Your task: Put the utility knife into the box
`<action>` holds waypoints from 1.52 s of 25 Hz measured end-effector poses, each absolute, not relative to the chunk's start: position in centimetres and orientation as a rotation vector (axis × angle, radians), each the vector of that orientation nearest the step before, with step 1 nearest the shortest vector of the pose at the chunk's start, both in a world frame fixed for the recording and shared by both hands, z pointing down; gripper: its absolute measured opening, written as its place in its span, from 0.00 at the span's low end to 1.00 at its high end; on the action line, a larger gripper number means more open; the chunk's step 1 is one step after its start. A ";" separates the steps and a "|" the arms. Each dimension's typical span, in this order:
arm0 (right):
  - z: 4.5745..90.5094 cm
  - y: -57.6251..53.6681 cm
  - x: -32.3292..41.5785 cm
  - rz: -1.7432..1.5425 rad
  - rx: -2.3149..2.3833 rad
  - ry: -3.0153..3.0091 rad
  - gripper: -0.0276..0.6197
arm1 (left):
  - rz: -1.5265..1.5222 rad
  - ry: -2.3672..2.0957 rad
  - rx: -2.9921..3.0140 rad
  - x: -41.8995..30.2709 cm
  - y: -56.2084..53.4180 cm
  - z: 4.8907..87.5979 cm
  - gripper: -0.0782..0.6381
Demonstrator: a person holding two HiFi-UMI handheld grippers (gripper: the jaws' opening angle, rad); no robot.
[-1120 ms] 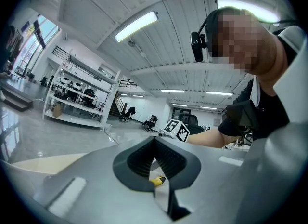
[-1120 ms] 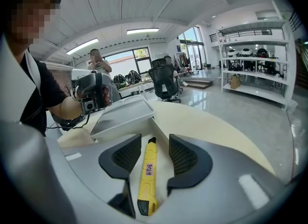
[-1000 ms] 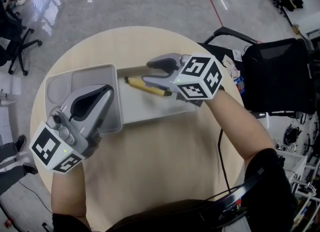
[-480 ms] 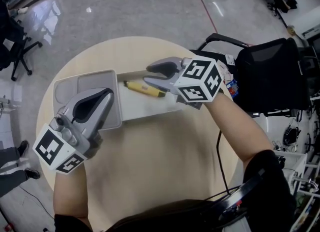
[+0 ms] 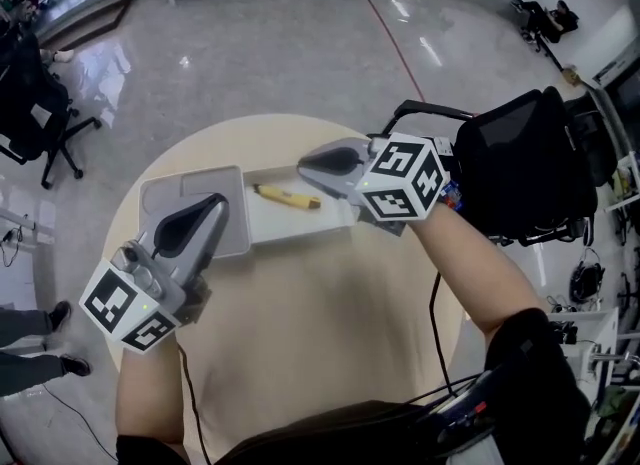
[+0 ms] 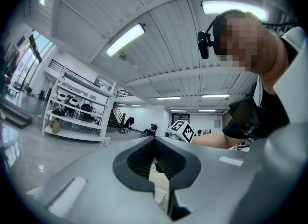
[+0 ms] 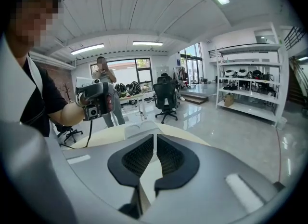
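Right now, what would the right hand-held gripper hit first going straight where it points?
Probably the white box, though depth is unclear. The right hand-held gripper has just been closing, nothing between its jaws.

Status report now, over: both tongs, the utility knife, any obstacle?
Both empty: left tongs shut; right tongs have just been closing, nothing between them. The utility knife lies inside the box. Nothing covers it.
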State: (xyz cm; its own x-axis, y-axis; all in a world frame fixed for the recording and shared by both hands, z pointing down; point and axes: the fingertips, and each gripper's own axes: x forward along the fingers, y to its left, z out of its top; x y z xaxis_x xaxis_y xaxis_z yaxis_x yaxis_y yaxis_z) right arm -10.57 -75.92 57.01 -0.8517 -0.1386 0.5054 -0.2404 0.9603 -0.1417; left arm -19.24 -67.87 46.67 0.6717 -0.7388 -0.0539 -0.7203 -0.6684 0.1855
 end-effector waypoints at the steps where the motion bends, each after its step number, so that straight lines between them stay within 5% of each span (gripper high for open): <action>1: 56.0 -75.5 -10.4 0.263 0.272 -2.606 0.09 | -0.188 -1.206 2.738 -19.2 -67.3 45.9 0.11; 21: 37.8 -57.9 -11.9 0.081 0.326 -2.707 0.06 | -0.240 -1.303 2.792 -23.2 -47.9 32.4 0.11; 38: 31.4 -37.5 -15.3 0.012 0.423 -2.785 0.06 | -0.230 -1.267 2.855 -30.0 -28.7 27.1 0.11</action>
State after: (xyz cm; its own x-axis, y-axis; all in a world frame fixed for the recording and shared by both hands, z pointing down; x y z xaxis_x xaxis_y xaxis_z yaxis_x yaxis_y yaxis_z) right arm -15.32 -37.50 31.36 -0.9039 -0.2879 0.3163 -0.2906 0.9560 0.0398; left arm -30.02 -28.75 27.13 0.6619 -0.7382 -0.1301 -0.7367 -0.6727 0.0687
